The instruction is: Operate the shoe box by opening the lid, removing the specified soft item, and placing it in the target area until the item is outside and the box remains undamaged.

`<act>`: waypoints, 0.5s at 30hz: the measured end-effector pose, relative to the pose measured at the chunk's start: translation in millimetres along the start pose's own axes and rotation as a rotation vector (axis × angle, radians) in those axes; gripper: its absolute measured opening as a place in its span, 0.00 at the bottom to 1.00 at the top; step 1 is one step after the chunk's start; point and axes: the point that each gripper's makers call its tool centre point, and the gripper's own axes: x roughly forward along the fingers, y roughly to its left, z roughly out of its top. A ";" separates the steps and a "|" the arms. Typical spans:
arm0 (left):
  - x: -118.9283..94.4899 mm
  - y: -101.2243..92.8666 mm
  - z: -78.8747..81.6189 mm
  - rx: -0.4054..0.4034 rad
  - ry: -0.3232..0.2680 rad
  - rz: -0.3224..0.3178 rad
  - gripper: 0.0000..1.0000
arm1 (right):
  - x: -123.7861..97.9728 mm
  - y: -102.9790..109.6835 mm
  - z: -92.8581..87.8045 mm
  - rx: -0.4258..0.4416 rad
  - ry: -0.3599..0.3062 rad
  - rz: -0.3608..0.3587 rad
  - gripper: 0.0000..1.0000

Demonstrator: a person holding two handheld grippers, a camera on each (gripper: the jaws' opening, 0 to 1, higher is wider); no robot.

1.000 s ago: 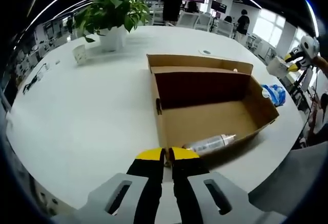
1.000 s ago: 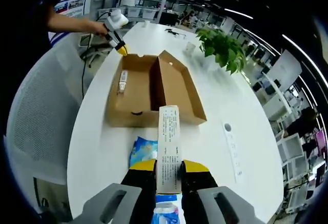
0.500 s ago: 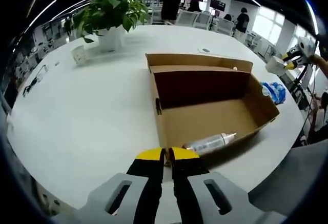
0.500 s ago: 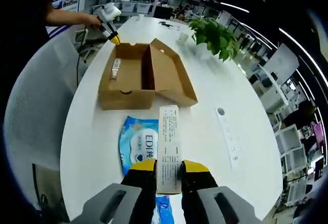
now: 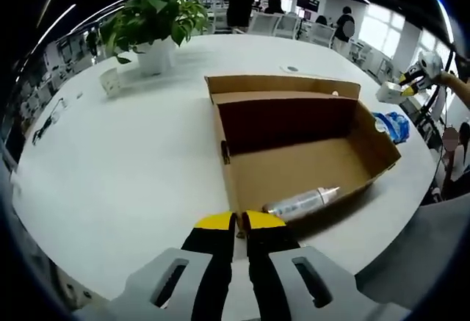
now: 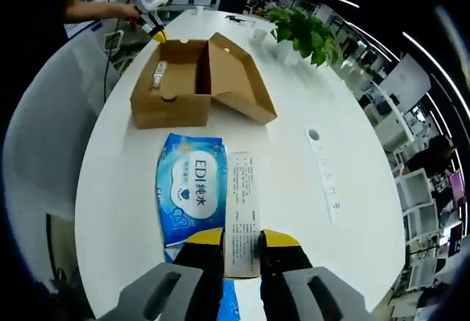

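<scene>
Left hand-held gripper (image 5: 238,223): jaws together, nothing between them, tips just short of the near wall of the shoe box (image 5: 301,167)
Box open on the white table (image 5: 125,159), lid (image 5: 283,86) folded back flat on the far side
Inside, against the near wall: a tube-like bottle (image 5: 301,203) lying on its side, rest of the floor bare cardboard
Blue pack of wipes (image 5: 391,128) outside the box, on the table past its right end, near the table edge
Right hand-held gripper (image 6: 241,239): clamped on a narrow white printed carton (image 6: 241,211), carton sticking out forward along the jaws, above the table
In right gripper view, wipes pack (image 6: 192,192) flat on the table just left of the carton, between gripper and box, apart from the box
Box (image 6: 183,78) further out, lid side to the right; bottle (image 6: 157,76) visible at its left end
Other gripper (image 6: 150,14) held by a person's hand beyond the box's far end
Potted plant (image 5: 154,23) well behind the box on the table, small white cup (image 5: 111,81) just beside it
Can't tell if the carton touches the table
</scene>
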 end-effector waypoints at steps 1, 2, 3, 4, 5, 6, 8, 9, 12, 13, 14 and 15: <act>0.0 -0.1 -0.1 0.002 0.000 0.001 0.03 | 1.7 -2.2 -4.7 -0.003 0.011 -0.001 0.13; 0.1 0.2 0.0 0.001 0.000 0.002 0.03 | 2.2 -2.8 -6.3 -0.005 0.016 -0.001 0.13; 0.1 0.3 0.0 0.000 0.001 0.003 0.03 | 3.8 -3.1 -10.5 -0.009 0.027 0.000 0.13; 0.2 0.6 0.1 0.000 0.002 0.004 0.03 | 4.2 -3.3 -11.8 -0.010 0.029 0.001 0.13; 0.3 0.7 0.1 0.000 0.003 0.004 0.03 | 5.9 -4.8 -15.8 -0.009 0.036 0.002 0.13; 0.3 0.8 0.0 0.000 0.004 0.005 0.03 | 6.8 -5.6 -18.1 -0.008 0.040 0.002 0.13; 0.5 0.9 0.2 -0.001 0.008 0.006 0.03 | 9.4 -7.2 -23.9 -0.008 0.051 0.002 0.13; 0.6 0.9 0.2 0.001 0.010 0.008 0.03 | 10.3 -7.4 -25.9 -0.009 0.055 0.002 0.13; 0.6 1.4 0.2 0.000 0.010 0.014 0.03 | 14.7 -8.7 -34.2 -0.007 0.068 0.007 0.13; 0.6 1.4 0.1 -0.001 0.009 0.015 0.03 | 15.6 -9.0 -35.9 -0.005 0.070 0.008 0.13; 0.4 1.4 0.0 -0.001 0.008 0.016 0.03 | 16.9 -9.7 -38.8 -0.001 0.073 0.007 0.13; 0.3 1.5 -0.1 0.000 0.008 0.017 0.03 | 17.7 -10.0 -41.1 0.000 0.075 0.008 0.14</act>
